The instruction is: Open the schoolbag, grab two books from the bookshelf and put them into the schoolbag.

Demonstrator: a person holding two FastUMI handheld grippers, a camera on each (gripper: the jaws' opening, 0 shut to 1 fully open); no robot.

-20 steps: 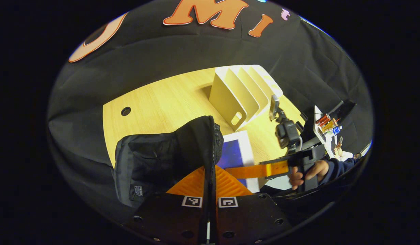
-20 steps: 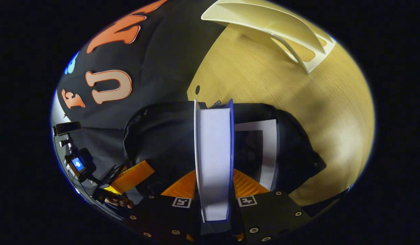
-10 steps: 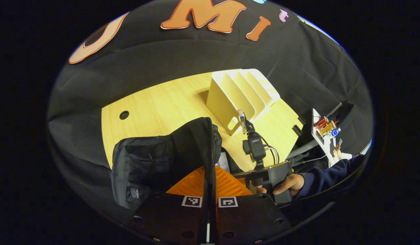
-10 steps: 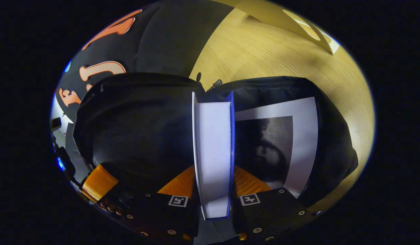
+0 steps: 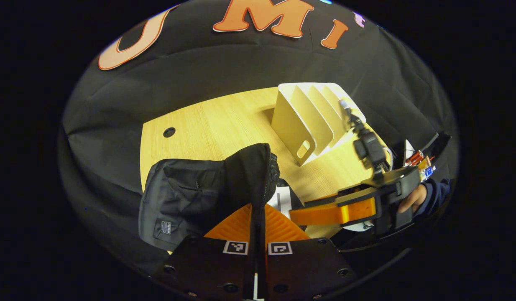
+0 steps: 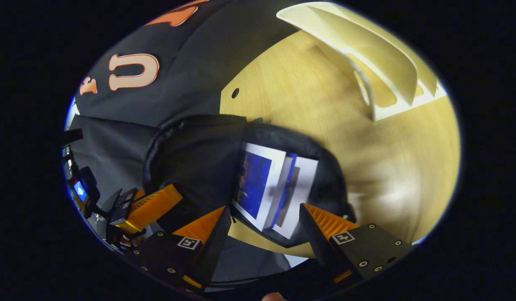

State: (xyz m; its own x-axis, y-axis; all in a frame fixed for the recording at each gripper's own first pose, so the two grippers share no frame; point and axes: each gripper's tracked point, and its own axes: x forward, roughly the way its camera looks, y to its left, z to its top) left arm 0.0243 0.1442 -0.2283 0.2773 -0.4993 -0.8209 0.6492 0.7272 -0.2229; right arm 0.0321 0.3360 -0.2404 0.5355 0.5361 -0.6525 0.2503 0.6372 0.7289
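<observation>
The left claw [image 5: 257, 217] pinches the schoolbag [image 6: 191, 154] flap. The right claw [image 6: 264, 223] gapes wide above the schoolbag, two books [image 6: 274, 188] lying inside.

Left hand-held gripper [image 5: 258, 217] clamped; right hand-held gripper [image 6: 266, 217] spread wide.

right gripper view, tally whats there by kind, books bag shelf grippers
books: 2, a blue-covered book and a white-bordered book, both inside the schoolbag
schoolbag: 1, black, open
bookshelf: 1, cream, no books seen in it
grippers: 2, the right gripper open, the left gripper holding the bag's flap
total: 6
</observation>
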